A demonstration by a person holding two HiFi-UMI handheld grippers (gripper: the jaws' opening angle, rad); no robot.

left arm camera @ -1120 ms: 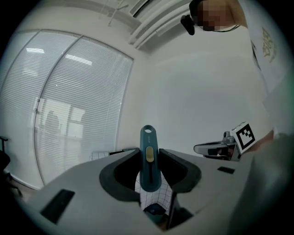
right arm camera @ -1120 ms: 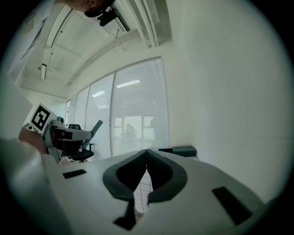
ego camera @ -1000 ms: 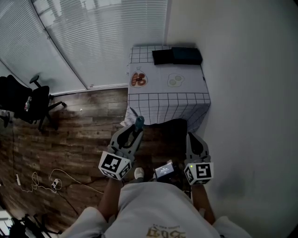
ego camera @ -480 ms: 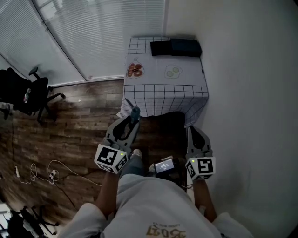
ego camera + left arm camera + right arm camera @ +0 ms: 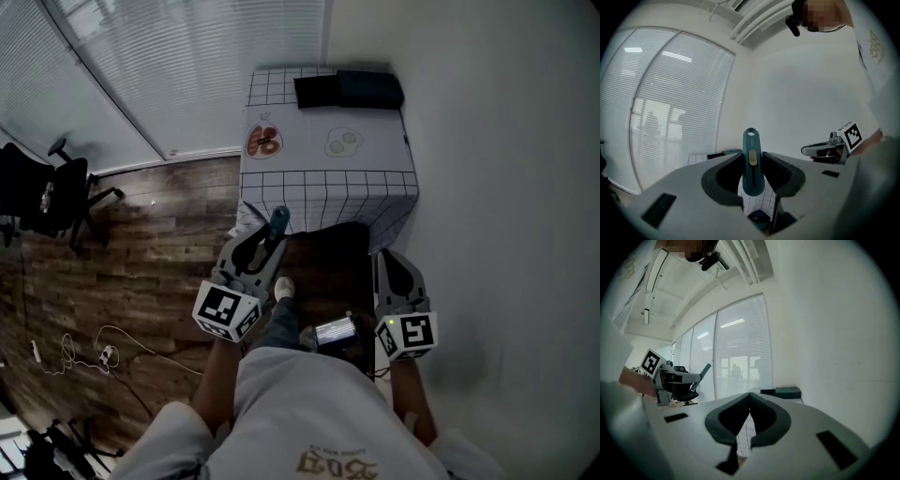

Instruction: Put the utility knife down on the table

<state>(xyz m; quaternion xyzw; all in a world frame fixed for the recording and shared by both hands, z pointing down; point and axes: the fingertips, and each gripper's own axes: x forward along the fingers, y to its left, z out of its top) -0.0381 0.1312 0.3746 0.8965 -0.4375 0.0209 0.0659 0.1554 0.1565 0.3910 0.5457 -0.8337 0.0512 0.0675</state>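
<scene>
Grips the utility knife [image 5: 751, 159] upright in the left gripper [image 5: 265, 244], jaws clamped on its body, in the air short of the checked table [image 5: 319, 180]. Carries the right gripper [image 5: 389, 259] pinched together, empty. On the table: reddish pieces on the left plate [image 5: 263, 141], pale green on the right plate [image 5: 343, 142].

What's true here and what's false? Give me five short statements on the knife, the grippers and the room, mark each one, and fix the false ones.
1. The left gripper grips the utility knife between its fingers. True.
2. The right gripper carries a second knife. False: its fingers are closed together with nothing between them.
3. The knife lies on the table. False: it is held in the left gripper, not set down.
4. The tablecloth is white with a dark grid. True.
5. The office chair stands against the right wall. False: it stands at the left, near the blinds.
</scene>
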